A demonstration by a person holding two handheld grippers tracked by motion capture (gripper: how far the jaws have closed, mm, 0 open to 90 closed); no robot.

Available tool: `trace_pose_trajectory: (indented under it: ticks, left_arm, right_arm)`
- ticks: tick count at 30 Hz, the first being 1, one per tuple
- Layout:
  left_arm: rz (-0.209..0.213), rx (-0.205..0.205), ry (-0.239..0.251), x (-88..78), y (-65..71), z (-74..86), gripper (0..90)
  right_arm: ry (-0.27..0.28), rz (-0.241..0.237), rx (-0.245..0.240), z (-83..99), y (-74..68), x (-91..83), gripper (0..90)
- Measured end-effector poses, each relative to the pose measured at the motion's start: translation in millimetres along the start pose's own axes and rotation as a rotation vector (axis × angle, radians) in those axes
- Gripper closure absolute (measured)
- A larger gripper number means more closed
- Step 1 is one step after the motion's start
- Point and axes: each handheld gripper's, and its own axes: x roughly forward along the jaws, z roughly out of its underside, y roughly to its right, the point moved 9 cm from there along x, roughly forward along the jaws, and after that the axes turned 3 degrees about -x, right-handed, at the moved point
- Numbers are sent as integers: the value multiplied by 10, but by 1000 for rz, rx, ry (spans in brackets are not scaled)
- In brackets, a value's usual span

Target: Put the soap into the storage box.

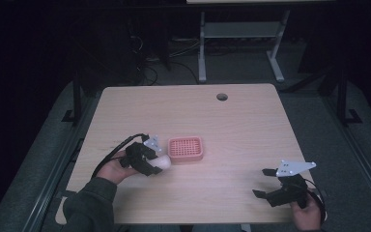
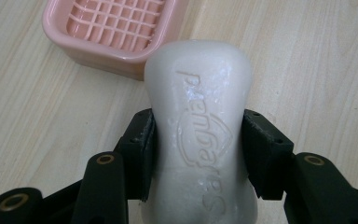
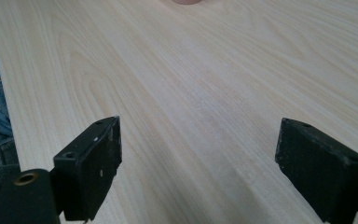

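One slip risk: the left hand-held gripper point(image 2: 198, 154) pinches slick soap point(image 2: 200, 135) (narrow waist) short of the dish point(image 2: 74, 44); the right hand-held gripper point(image 3: 198, 163) gapes empty.

Bare table point(image 1: 232, 125) all round; sole obstacle, pink soap dish point(image 1: 186, 149).

Left claw point(image 2: 199, 154): black, boxy pads — brass-ringed screw holes; grey three-cornered plate on top, black cable trailing.
Right claw point(image 3: 198, 163): black, same plate.
Sleeve point(image 1: 89, 203): dark grey-green.

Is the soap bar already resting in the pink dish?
No, the soap bar is clamped between the left gripper's fingers, short of the pink dish.
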Motion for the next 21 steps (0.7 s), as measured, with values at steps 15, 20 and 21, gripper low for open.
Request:
trace_pose_trajectory:
  ticks: [15, 20, 21]
  left_arm:
    - [-3, 8, -6, 11, -51, -100, 491]
    - [-2, 24, -10, 10, -54, -171, 491]
    - [1, 25, -13, 12, -53, -181, 491]
  right_arm:
    - [0, -6, -3, 1, -2, 4, 142]
    - [1, -7, -6, 0, -5, 7, 142]
    - [2, -7, -7, -1, -6, 7, 142]
